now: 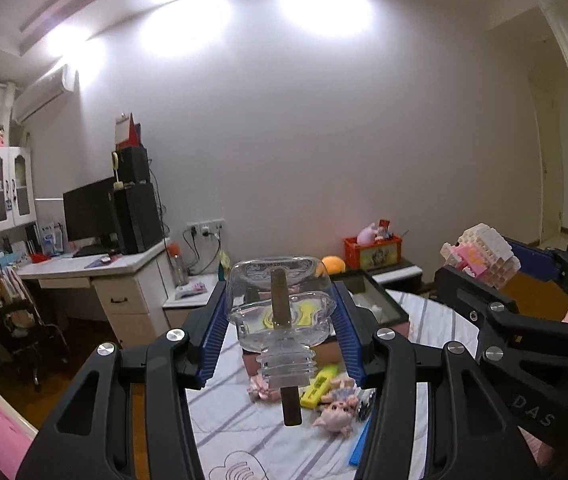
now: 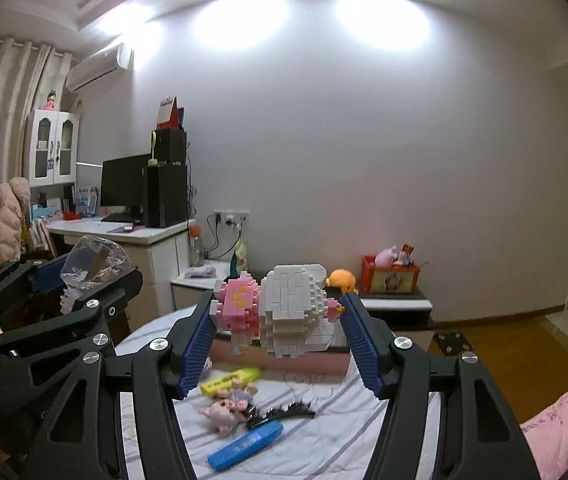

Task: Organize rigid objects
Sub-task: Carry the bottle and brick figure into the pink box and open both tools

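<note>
Glass bottle (image 1: 280, 312) pinched in left gripper (image 1: 282, 320); right gripper (image 2: 280, 320) clamps brick toy (image 2: 280, 312), both above table (image 2: 323, 420).

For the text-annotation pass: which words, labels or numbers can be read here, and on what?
"DAS": right claw body, lower right of the left wrist view.
Embossed lettering on the glass bottle: too blurred.
Print on the yellow and blue cases: unreadable.

The bottle (image 1: 280, 312) is clear, glossy glass with a matt brown stick through it. The block figure (image 2: 284, 312) is studded white and pink plastic. Each claw (image 1: 282, 328) (image 2: 280, 340) is matt black plastic with ribbed blue pads (image 1: 214, 340) and shiny metal screws. Below the bottle, striped cloth (image 1: 220, 420) covers the bench.
</note>
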